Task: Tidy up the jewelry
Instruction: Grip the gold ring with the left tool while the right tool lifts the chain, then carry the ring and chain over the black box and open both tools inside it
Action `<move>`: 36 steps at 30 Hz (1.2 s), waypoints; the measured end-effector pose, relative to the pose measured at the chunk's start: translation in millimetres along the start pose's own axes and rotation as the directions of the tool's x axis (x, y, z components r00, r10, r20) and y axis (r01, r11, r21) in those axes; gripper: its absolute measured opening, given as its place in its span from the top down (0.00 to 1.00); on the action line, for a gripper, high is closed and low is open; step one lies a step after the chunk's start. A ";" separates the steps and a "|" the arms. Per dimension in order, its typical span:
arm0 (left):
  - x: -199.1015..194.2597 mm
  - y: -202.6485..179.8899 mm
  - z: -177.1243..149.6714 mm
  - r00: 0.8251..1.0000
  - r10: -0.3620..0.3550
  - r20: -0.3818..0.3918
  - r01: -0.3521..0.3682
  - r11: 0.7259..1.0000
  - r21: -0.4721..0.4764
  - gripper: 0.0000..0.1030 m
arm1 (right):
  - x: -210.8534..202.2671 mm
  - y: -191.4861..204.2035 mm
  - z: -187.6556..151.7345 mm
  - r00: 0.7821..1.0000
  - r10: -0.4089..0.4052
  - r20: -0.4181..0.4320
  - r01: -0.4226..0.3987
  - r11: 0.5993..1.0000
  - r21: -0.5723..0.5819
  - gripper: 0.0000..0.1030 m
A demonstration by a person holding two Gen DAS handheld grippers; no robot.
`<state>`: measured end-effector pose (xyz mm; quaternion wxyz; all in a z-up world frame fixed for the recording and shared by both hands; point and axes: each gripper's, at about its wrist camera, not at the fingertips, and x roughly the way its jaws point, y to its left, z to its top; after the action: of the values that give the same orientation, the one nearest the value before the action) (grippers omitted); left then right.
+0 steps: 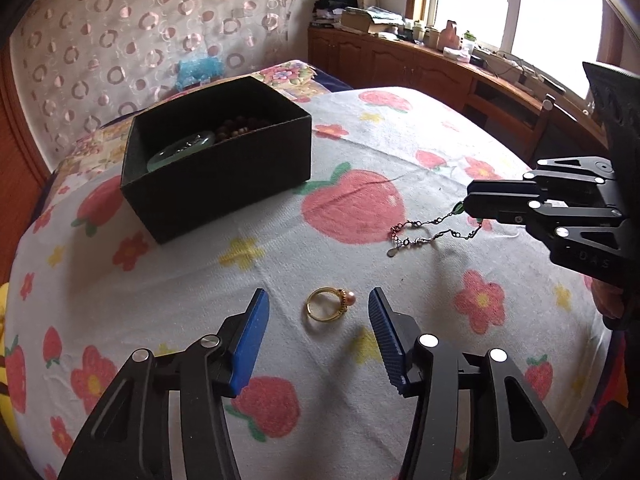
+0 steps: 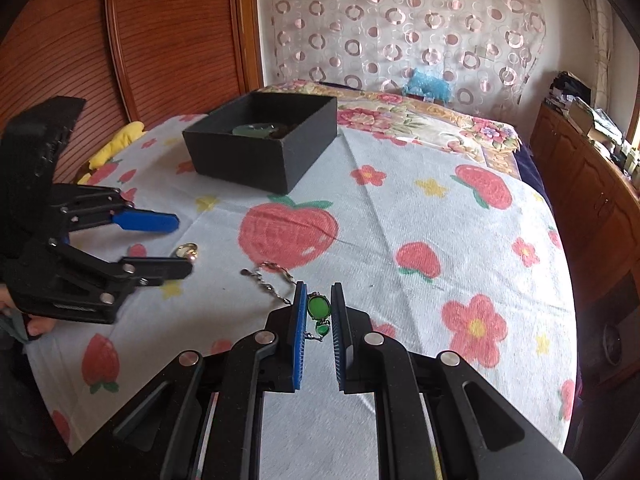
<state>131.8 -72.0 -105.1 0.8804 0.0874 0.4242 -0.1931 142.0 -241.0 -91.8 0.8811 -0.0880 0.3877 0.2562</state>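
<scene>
A gold ring with a pink pearl (image 1: pixel 326 304) lies on the strawberry-print cloth between the blue pads of my open left gripper (image 1: pixel 318 300). It also shows in the right wrist view (image 2: pixel 187 251). My right gripper (image 2: pixel 319 308) is closed around the green stones (image 2: pixel 318 307) of a chain bracelet (image 1: pixel 424 230), whose chain trails left on the cloth. A black open box (image 1: pixel 218 176) stands at the back and holds a pale green bangle (image 1: pixel 178 151) and brown wooden beads (image 1: pixel 240 125).
The cloth (image 2: pixel 400 220) covers a bed with a floral blanket (image 2: pixel 420 120) behind the box. A wooden cabinet (image 1: pixel 420 64) with clutter runs under the window at right. A yellow item (image 2: pixel 116 142) lies at the bed's left edge.
</scene>
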 end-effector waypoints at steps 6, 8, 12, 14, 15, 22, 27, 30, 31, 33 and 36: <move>3.5 -0.8 1.8 0.999 0.036 0.004 -0.036 0.999 0.010 0.60 | -14.0 7.5 -3.1 1.000 0.004 0.031 -0.004 1.000 -0.004 0.87; 1.6 1.5 -1.2 0.999 0.036 0.013 -0.036 0.999 0.001 0.64 | -18.6 10.0 -4.4 0.999 0.009 0.039 -0.009 1.000 -0.003 0.87; -2.3 7.6 -3.2 0.999 0.035 0.017 -0.034 0.999 -0.031 0.77 | -27.8 15.2 -6.9 0.998 0.022 0.057 -0.022 1.000 0.004 0.87; -6.5 8.7 -6.2 0.999 0.030 0.014 -0.029 0.999 -0.044 0.77 | -32.1 18.3 -7.9 0.998 0.015 0.062 -0.016 1.000 0.003 0.87; -8.7 7.4 -7.2 0.999 0.035 0.019 -0.034 0.999 -0.043 0.77 | -34.4 19.7 -9.0 0.998 0.012 0.065 -0.012 1.000 0.003 0.87; -42.2 -1.3 -13.6 0.995 0.066 0.077 -0.063 0.997 -0.039 0.77 | -54.3 26.5 -10.1 0.995 0.019 0.096 -0.020 1.000 0.006 0.87; -64.6 -0.9 -15.2 0.990 0.078 0.120 -0.073 0.996 -0.046 0.77 | -70.6 30.8 -3.0 0.992 0.017 0.127 -0.016 1.000 -0.009 0.87; -74.3 1.2 -15.6 0.986 0.083 0.142 -0.076 0.996 -0.054 0.77 | -76.1 34.5 4.0 0.990 0.019 0.143 -0.017 1.000 -0.019 0.87; -77.2 2.5 -15.3 0.985 0.085 0.150 -0.077 0.995 -0.058 0.77 | -77.2 36.1 7.2 0.989 0.021 0.148 -0.018 1.000 -0.025 0.87; -80.7 5.2 -14.9 0.983 0.087 0.161 -0.077 0.995 -0.066 0.77 | -77.9 39.3 15.2 0.988 0.018 0.156 -0.012 0.999 -0.039 0.87; -83.4 10.4 -12.0 0.981 0.083 0.174 -0.070 0.994 -0.081 0.77 | -76.7 45.8 33.7 0.985 0.010 0.173 0.004 0.997 -0.081 0.87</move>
<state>80.3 -36.6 -47.6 0.9240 0.0532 0.3477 -0.1501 96.1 -219.4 -10.9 0.9066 -0.1004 0.2993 0.2798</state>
